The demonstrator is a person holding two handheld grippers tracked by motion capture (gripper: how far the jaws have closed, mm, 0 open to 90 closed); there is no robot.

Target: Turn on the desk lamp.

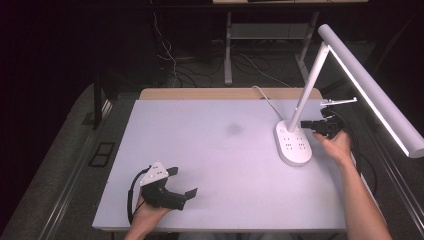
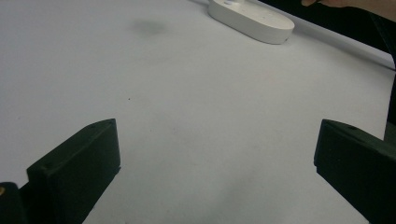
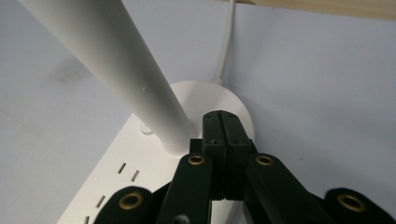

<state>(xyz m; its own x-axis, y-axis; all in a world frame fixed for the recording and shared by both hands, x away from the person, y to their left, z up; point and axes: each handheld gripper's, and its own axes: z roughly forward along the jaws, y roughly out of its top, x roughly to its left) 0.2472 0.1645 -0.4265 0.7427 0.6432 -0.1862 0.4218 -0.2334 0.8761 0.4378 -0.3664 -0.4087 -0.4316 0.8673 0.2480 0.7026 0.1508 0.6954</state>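
A white desk lamp stands at the right of the table on an oval base (image 1: 293, 142) with socket slots, its slanted stem (image 1: 311, 82) carrying a long lit bar (image 1: 372, 92). My right gripper (image 1: 306, 125) is shut with nothing between its jaws, its tips just over the base beside the foot of the stem (image 3: 161, 119). In the right gripper view the closed tips (image 3: 220, 116) hover above the base (image 3: 121, 163). My left gripper (image 1: 185, 184) rests open near the table's front left, jaws wide apart over bare table, and its own view shows the lamp base (image 2: 252, 21) far off.
The grey table top (image 1: 210, 150) has a faint dark smudge (image 1: 234, 129) near its middle. The lamp's white cord (image 1: 265, 97) runs off the back edge. Dark floor, cables and a desk frame lie beyond the table.
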